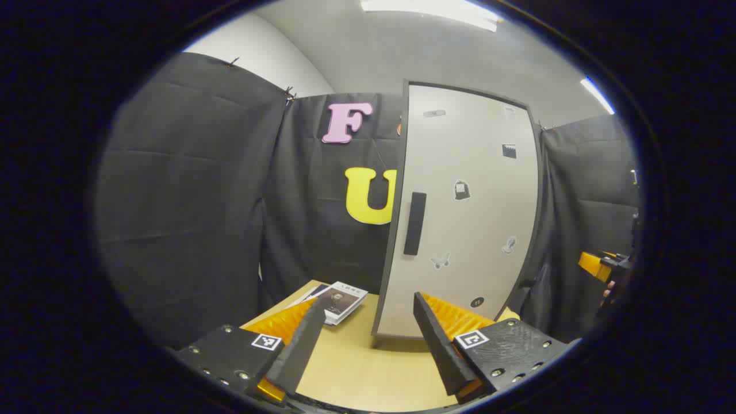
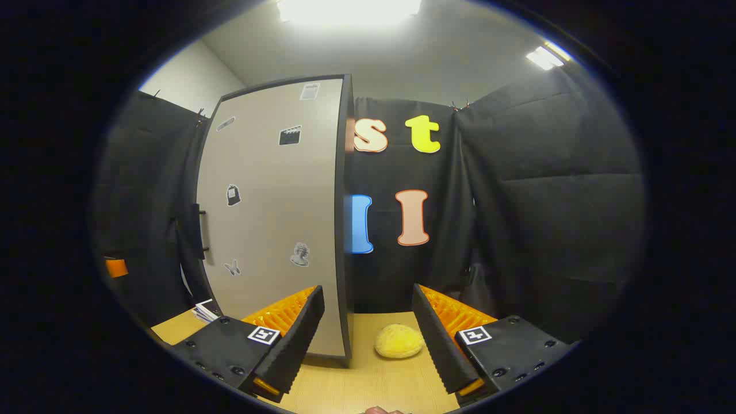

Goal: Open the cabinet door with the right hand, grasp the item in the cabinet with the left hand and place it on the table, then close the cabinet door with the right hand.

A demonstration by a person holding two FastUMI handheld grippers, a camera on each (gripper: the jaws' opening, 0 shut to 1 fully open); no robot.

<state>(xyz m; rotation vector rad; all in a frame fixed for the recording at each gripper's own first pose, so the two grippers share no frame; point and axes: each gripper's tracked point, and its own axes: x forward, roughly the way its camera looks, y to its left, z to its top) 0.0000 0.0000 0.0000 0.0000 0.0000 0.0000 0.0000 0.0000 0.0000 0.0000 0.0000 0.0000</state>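
The cabinet (image 1: pixel 460 213) stands on the table (image 1: pixel 356 368) with its door (image 2: pixel 276 213) shut, so the item inside is hidden. The right gripper (image 2: pixel 368 328) hangs with its 2 fingers wide apart, holding nothing, well right of the handle (image 1: pixel 414 223). The left gripper (image 1: pixel 368 339) is also wide and empty. To open well, I judge the right one should swing across, close squarely on the handle and pull along the hinge arc, clear of the yellow sponge (image 2: pixel 399 340).

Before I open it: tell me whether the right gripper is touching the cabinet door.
Apart. The right gripper view shows the right gripper open, short of the cabinet door.
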